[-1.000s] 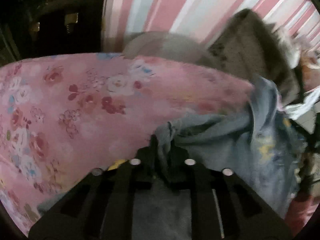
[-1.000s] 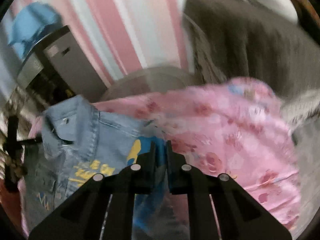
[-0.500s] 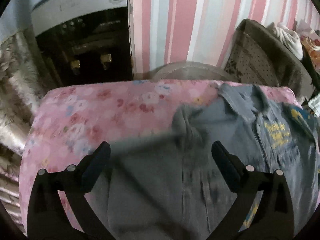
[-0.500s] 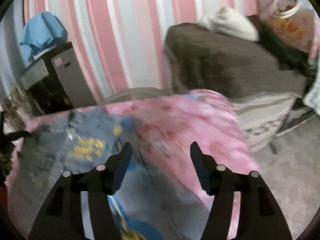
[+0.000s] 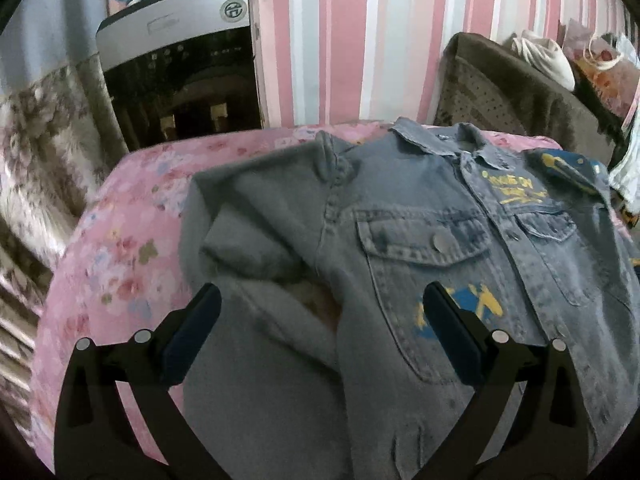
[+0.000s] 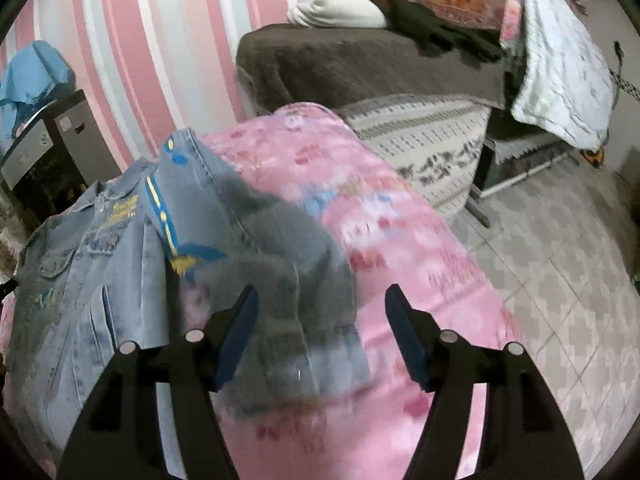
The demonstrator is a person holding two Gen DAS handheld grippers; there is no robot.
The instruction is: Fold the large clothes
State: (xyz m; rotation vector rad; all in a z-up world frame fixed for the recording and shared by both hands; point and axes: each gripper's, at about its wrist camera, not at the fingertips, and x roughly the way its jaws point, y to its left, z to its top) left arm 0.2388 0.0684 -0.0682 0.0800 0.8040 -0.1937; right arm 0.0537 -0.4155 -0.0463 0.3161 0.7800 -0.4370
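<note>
My left gripper and right gripper gape empty over denim jacket on floral cover; washer stands behind.

Both tongs hang angled downward, neither gripping anything. The left tongs stand spread to their full width, the two dark fingers far apart with nothing pinched between the pads. The right tongs are parted too, though less widely, their pads likewise bare and pressing on nothing.
</note>
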